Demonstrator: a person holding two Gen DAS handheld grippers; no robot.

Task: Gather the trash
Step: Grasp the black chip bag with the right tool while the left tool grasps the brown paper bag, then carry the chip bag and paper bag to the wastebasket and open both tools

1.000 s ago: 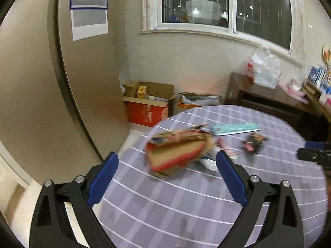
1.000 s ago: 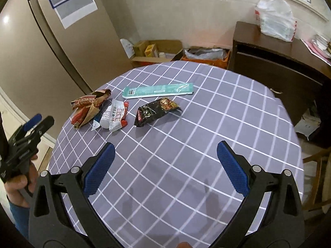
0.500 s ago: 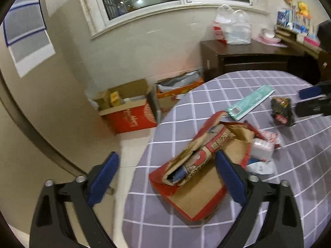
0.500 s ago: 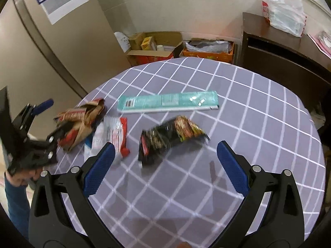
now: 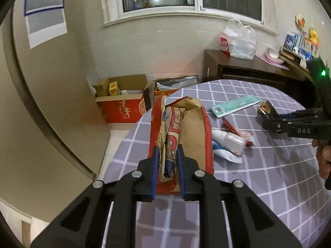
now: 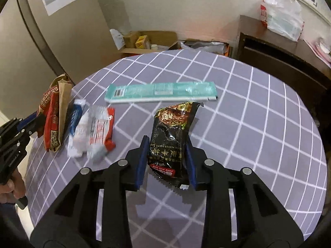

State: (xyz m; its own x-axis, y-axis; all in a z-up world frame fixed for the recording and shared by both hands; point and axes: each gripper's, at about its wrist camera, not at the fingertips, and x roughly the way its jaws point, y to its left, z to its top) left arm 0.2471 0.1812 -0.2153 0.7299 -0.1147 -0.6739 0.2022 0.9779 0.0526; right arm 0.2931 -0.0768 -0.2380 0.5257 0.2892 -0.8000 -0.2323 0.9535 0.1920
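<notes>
Our left gripper (image 5: 167, 161) pinches the paper bag (image 5: 182, 132) at the table's (image 6: 258, 124) 9 o'clock edge. Our right gripper (image 6: 166, 155) clasps the black wrapper (image 6: 171, 136); the teal packet (image 6: 161, 92) lies at its 12 o'clock.

Both grippers, wide open and clear of the litter a second ago, are now closed down on separate items.

The left gripper (image 5: 167, 161), earlier above the table (image 6: 258, 124) short of the brown-and-red paper bag (image 5: 182, 132), now has its blue pads pressed against the bag's crumpled near end. The bag, formerly lying flat, now stands partly raised on its edge.

The right gripper (image 6: 167, 157), earlier high over the table's near side, now sits low, its pads against both sides of the black snack packet (image 6: 171, 136). The packet has turned lengthwise relative to the teal wrapper (image 6: 161, 92) beyond it.
</notes>
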